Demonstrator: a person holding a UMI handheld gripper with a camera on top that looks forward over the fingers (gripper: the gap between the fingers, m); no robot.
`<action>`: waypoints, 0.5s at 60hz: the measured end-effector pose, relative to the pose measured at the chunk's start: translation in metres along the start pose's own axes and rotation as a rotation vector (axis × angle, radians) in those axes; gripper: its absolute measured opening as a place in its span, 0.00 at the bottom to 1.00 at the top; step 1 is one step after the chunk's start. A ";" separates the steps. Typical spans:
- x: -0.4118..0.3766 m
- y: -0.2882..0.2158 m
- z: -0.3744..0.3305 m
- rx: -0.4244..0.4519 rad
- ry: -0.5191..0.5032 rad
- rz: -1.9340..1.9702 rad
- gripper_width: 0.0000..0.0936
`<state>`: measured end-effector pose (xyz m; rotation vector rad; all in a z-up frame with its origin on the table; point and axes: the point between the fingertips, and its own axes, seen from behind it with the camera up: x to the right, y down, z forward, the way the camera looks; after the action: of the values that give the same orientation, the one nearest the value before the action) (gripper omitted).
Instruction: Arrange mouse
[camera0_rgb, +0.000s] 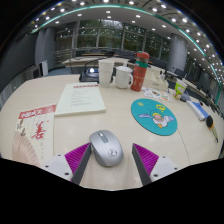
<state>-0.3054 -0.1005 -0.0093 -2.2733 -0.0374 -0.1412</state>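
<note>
A grey computer mouse (105, 147) lies on the beige table (110, 118), between my two fingers. My gripper (111, 158) is open: the left pad (78, 155) stands close to the mouse's left side, while the right pad (146, 157) is well apart from it, with bare table in the gap. A round teal mouse mat (154, 115) with a cartoon print lies beyond the fingers, to the right.
A white notebook (78, 98) lies ahead on the left, a red-and-white booklet (32, 132) nearer left. White mugs (118, 75), an orange-red bottle (140, 70) and small items stand at the table's far side. A hammer-like tool (205, 116) lies far right.
</note>
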 end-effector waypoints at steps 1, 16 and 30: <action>0.000 -0.001 0.003 0.000 0.000 0.000 0.88; -0.013 -0.017 0.027 0.009 -0.071 0.024 0.55; -0.015 -0.020 0.028 0.017 -0.080 -0.005 0.41</action>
<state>-0.3193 -0.0660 -0.0143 -2.2607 -0.0862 -0.0520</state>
